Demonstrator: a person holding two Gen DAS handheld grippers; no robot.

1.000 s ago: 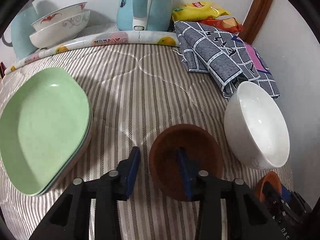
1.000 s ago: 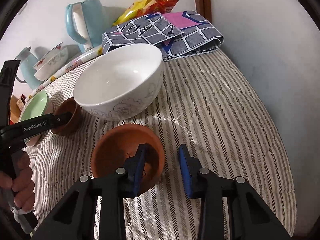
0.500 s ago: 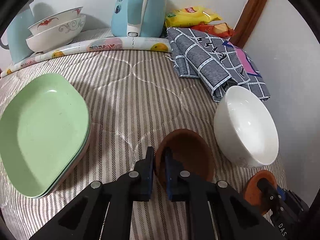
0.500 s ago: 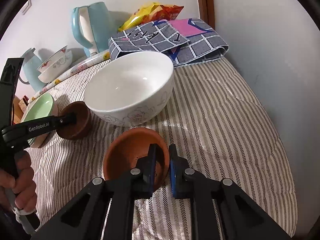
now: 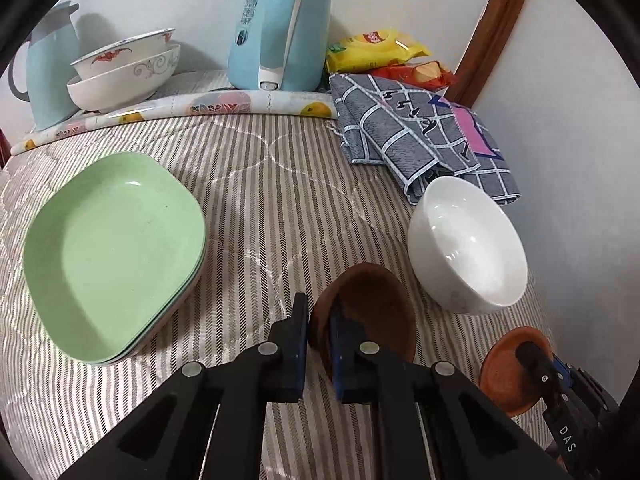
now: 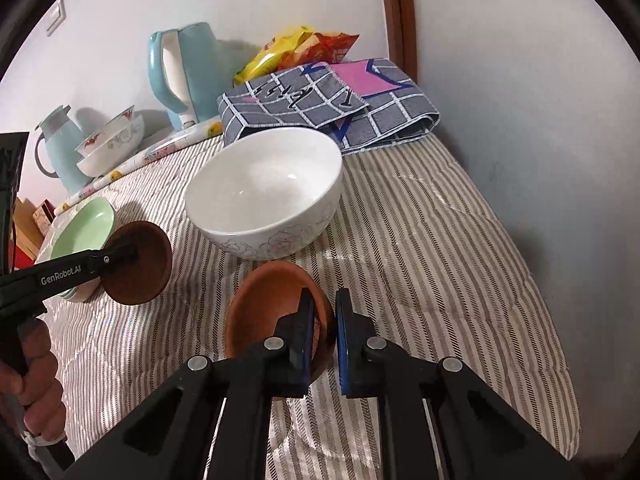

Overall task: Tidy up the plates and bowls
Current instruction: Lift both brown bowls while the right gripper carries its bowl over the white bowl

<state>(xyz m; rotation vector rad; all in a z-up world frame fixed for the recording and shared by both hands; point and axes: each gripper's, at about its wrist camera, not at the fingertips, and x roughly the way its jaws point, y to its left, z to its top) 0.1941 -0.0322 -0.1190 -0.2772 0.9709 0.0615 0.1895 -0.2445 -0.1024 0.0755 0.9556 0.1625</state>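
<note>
Tilting brown saucers (image 5: 372,312), rims perhaps upward

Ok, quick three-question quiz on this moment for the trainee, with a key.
1. True or false: the left gripper is shut on the rim of the dark brown dish.
2. What does the right gripper hold? A) the white bowl B) the orange dish C) the green plates
3. Fill in: the white bowl sits just in front of the folded ____.

Key: 1 true. 2 B. 3 cloth.
</note>
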